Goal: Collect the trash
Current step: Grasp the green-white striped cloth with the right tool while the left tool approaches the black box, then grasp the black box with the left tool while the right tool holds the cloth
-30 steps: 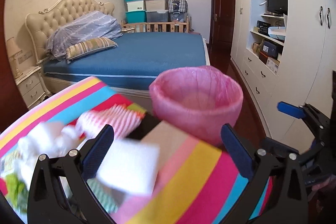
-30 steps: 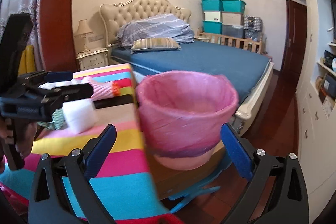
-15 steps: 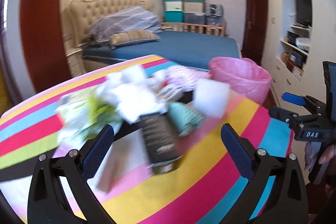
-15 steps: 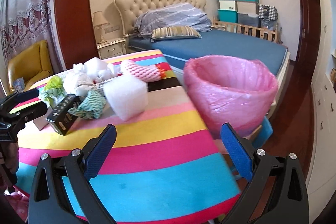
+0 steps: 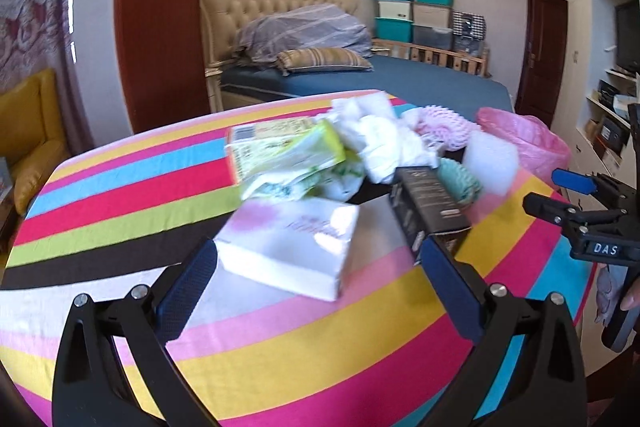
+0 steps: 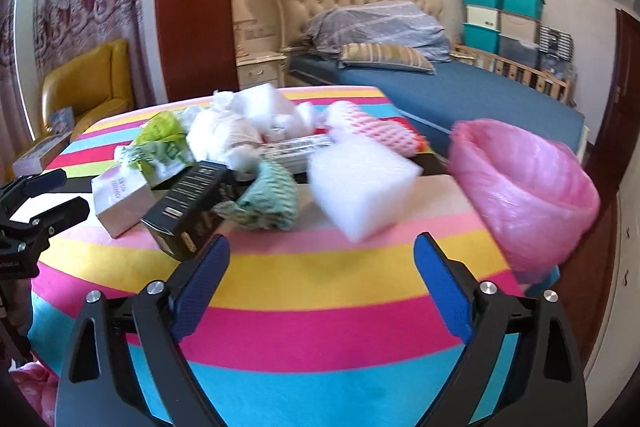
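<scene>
Heap of crumpled paper, boxes and foam trash (image 6: 248,163) mid-table, bare striped tablecloth (image 6: 320,307) toward near edge, pink-lined bin (image 6: 524,195) beyond right edge, left gripper (image 5: 316,283) spread empty, right gripper (image 6: 320,275) closing, nothing between.

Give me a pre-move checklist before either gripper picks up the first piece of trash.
1. Left gripper empty, jaws apart: ok.
2. Right gripper empty, jaws closing on nothing: ok.
3. White box just ahead of left gripper, nothing on top: ok.
4. Foam block ahead of right gripper, unobstructed: ok.
5. Pink-lined bin open at table edge: ok.
6. Bin has room inside: cannot tell.
</scene>
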